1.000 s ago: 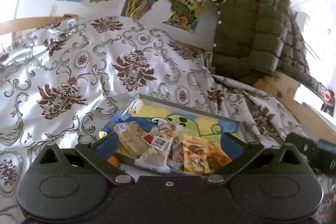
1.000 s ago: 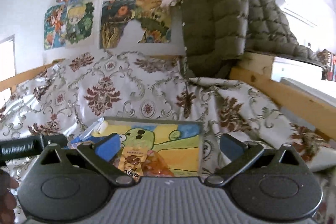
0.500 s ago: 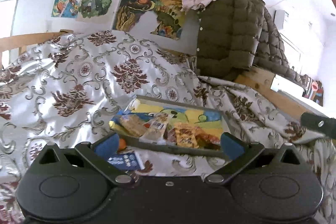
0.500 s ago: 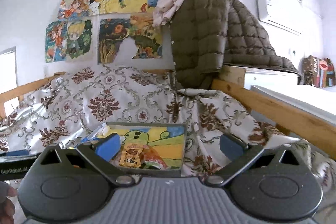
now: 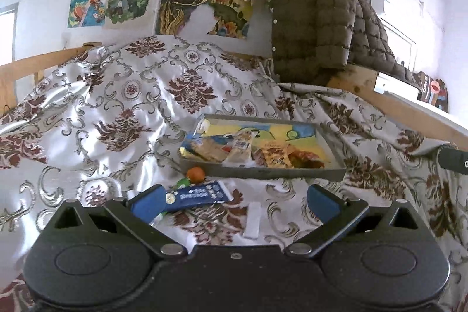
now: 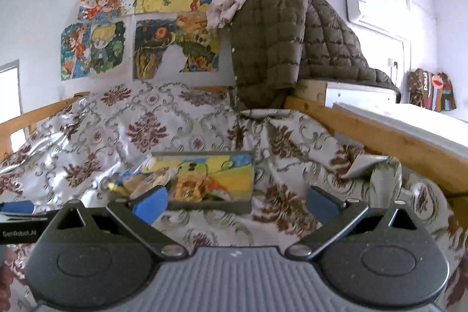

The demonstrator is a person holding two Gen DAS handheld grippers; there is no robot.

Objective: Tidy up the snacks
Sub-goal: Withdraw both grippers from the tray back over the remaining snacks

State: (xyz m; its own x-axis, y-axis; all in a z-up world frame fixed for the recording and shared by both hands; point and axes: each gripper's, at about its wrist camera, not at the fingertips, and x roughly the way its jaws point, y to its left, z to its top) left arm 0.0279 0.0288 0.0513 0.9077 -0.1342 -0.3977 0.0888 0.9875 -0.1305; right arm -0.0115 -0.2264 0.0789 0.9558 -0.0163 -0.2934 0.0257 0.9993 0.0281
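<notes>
**A:** While both cams are looking at the bed, what are the tools doing?

**B:** Left tool point(image 5: 235, 199) is spread wide with nothing between its blue pads, hanging over the bedspread point(image 5: 122, 107). Right tool point(image 6: 237, 199) is the same: wide open, empty.

**A:** And the snacks?

**B:** Most packets sit in the grey tray point(image 5: 263, 170) on the bed. A blue packet point(image 5: 201, 193) lies on the cover just in front of the tray, close to the left tool's left pad, with a small orange ball point(image 5: 195, 174) beside it and a white strip point(image 5: 253, 220) nearby.

**A:** Any text?

**B:** "GenRobot.AI" on the other tool's body at the edge of the right view. Packet printing is too small to read.
</notes>
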